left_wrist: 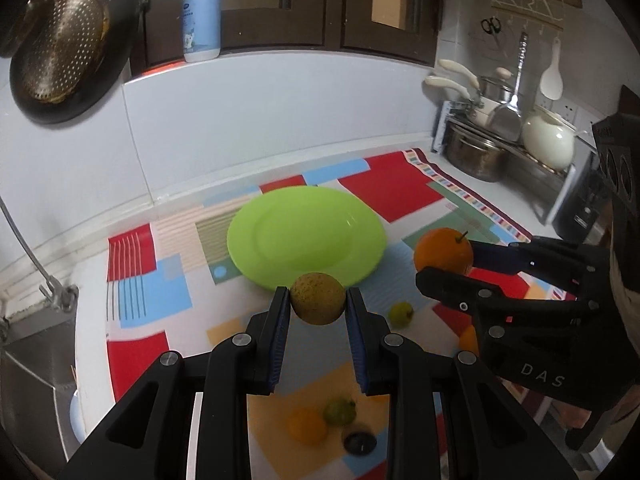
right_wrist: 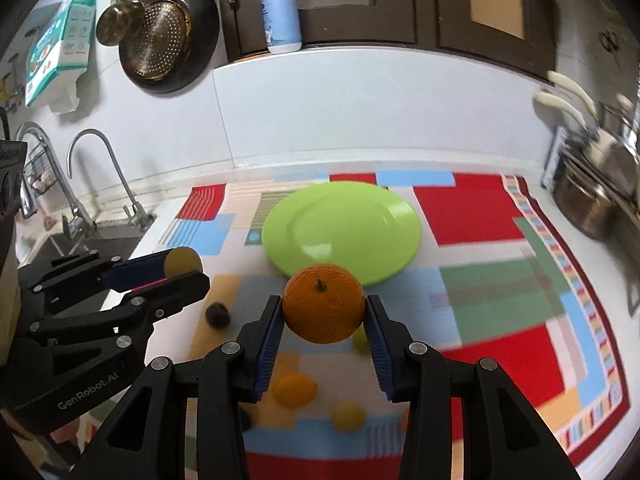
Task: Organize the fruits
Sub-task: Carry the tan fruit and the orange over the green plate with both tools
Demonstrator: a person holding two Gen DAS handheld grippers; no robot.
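A speckled yellow-green fruit [left_wrist: 317, 298] is clamped in the left claw [left_wrist: 318, 304], an orange [right_wrist: 323, 303] in the right claw [right_wrist: 324, 312]; both are carried toward the green plate [right_wrist: 360, 208] at 12 o'clock, where release is called for

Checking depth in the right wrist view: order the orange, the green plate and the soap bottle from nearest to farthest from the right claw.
1. Orange: held between the right claw's fingers, at centre.
2. Green plate: just beyond the orange, on the mat.
3. Soap bottle: farthest, up on the ledge at the back wall, left of centre.
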